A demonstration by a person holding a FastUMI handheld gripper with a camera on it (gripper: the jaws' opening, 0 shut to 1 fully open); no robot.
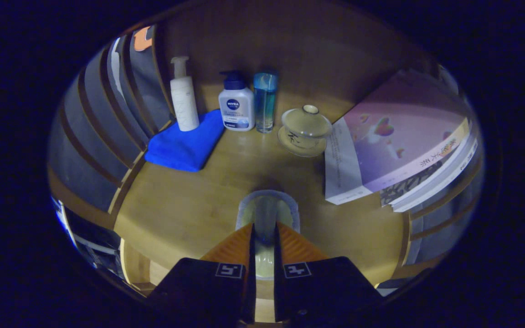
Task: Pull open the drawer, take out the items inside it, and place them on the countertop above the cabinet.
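Hand-held gripper pinched narrow on a small translucent cup, both fingers pressing its rim. Cup sticks straight ahead of the fingertips, low over bare worktop. Open landing spot between blue towel and book stack, short of lidded tea bowl.

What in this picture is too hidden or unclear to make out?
- Clear cup held in the gripper: its near part is hidden behind the fingers.
- Lower books: covered by the top book, only edges show.
- Lidded teacup: contents hidden by its lid.
- Blue bottle: label too small.
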